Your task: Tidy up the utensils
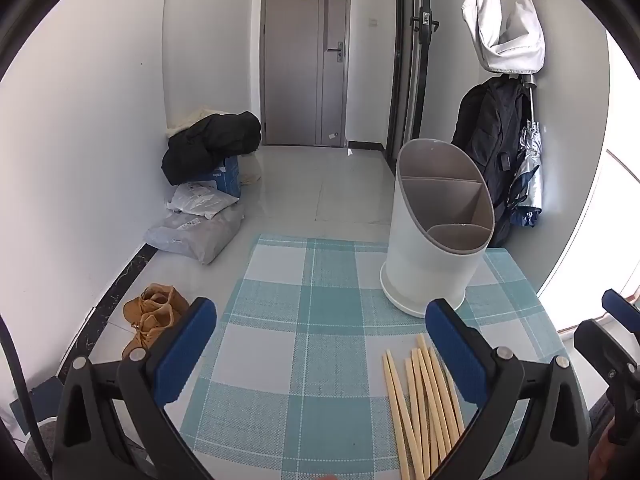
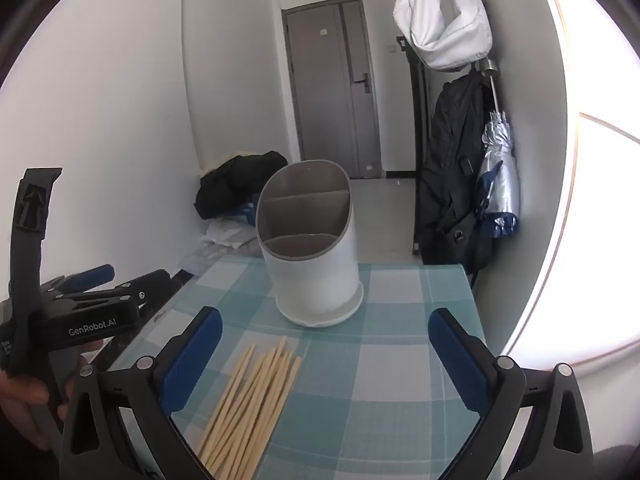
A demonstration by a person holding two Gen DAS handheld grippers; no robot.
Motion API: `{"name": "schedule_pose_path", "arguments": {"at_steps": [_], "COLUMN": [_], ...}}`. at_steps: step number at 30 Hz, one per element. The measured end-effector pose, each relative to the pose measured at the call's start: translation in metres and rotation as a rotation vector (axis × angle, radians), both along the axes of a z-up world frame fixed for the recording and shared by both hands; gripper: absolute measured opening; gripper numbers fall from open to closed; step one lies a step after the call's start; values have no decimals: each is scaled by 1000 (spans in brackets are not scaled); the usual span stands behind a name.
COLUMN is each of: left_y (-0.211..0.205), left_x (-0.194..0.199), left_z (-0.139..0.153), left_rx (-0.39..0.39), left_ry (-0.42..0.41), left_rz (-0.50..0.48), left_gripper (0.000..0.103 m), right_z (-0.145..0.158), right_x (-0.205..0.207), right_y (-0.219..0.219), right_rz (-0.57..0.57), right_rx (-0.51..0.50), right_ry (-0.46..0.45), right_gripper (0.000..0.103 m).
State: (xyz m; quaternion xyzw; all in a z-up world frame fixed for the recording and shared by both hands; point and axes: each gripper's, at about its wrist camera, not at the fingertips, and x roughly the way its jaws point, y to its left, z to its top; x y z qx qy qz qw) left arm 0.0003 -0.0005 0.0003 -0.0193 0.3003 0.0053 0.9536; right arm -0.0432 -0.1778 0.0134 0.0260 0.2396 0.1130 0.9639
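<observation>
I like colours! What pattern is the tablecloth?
Teal and white checks on the tablecloth, best in the left wrist view.

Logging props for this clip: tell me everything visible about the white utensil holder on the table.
The utensil holder is a white, plastic-looking cylinder with a slanted oval mouth edged in a grey rim, standing upright on a wider round foot. Grey-beige dividers split the inside into three compartments: a low front one and two taller ones behind; all look empty. It stands toward the far end of the checked tablecloth, beyond the bundle of chopsticks, which lies apart from it. Nothing touches it except the cloth under it.
</observation>
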Motion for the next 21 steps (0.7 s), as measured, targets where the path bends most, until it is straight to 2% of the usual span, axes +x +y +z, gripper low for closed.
{"name": "schedule_pose_path", "arguments": {"at_steps": [3, 4, 8, 21], "left_y": [-3, 2, 7, 4], "left_x": [1, -1, -2, 3], "left_z": [0, 3, 6, -4], "left_rx": [4, -31, -37, -28], "left_ry": [9, -13, -11, 0], "left_rz": [1, -10, 1, 3], "left_gripper": [102, 102, 102, 102], "right_z": [0, 0, 0, -2], "right_x": [0, 0, 0, 1], "right_y": [1, 1, -1, -4], "right_rz": [-5, -7, 3, 6], "right_rx": [3, 4, 14, 23], "right_ry": [5, 6, 3, 2], "right_gripper": [103, 103, 103, 103]}}
